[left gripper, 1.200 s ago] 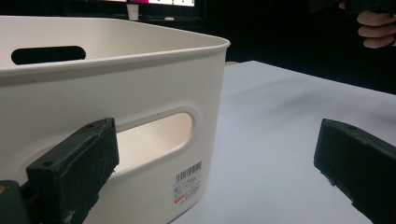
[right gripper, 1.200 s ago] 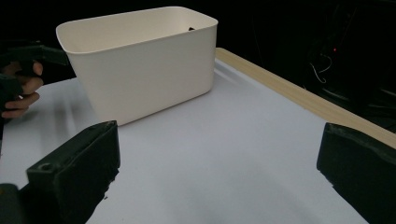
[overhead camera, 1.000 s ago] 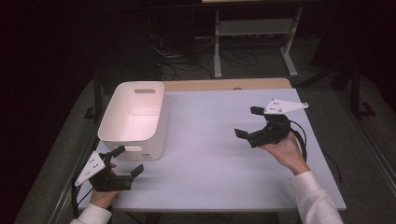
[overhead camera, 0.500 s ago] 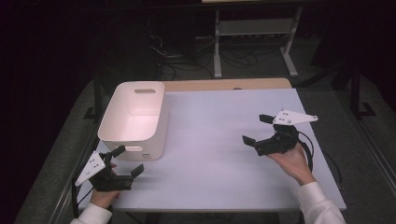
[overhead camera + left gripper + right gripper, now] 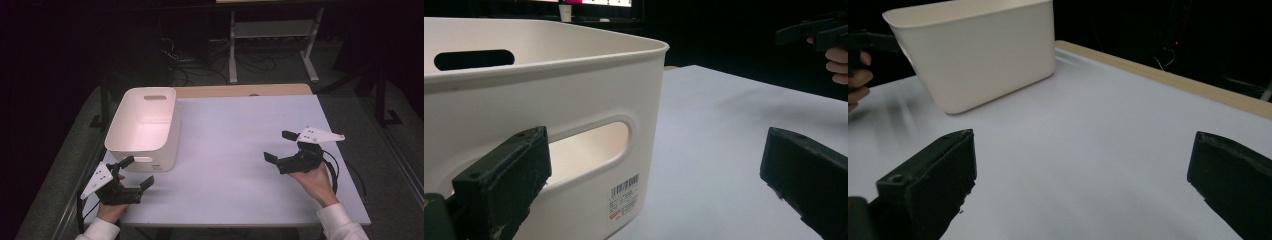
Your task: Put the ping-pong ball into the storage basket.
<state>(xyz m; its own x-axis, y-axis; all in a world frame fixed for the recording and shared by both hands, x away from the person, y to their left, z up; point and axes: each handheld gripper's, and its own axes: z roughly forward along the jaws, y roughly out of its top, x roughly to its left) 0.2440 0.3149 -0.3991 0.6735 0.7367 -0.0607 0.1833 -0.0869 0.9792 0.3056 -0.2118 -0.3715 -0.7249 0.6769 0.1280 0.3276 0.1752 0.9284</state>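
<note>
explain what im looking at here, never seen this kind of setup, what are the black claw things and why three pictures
A person stands at a white table with a hand-held two-jaw tool in each hand: the left gripper and the right gripper. The high view looks down from above. The other two pictures come from cameras riding on each gripper, looking out between its black jaws. On the table sits a white plastic bin with handle slots; what shows of its inside looks empty. Both grippers are open and hold nothing.

Bin [image 5: 574, 100] label print [image 5: 624, 199] too small; bin cut off left.
</note>
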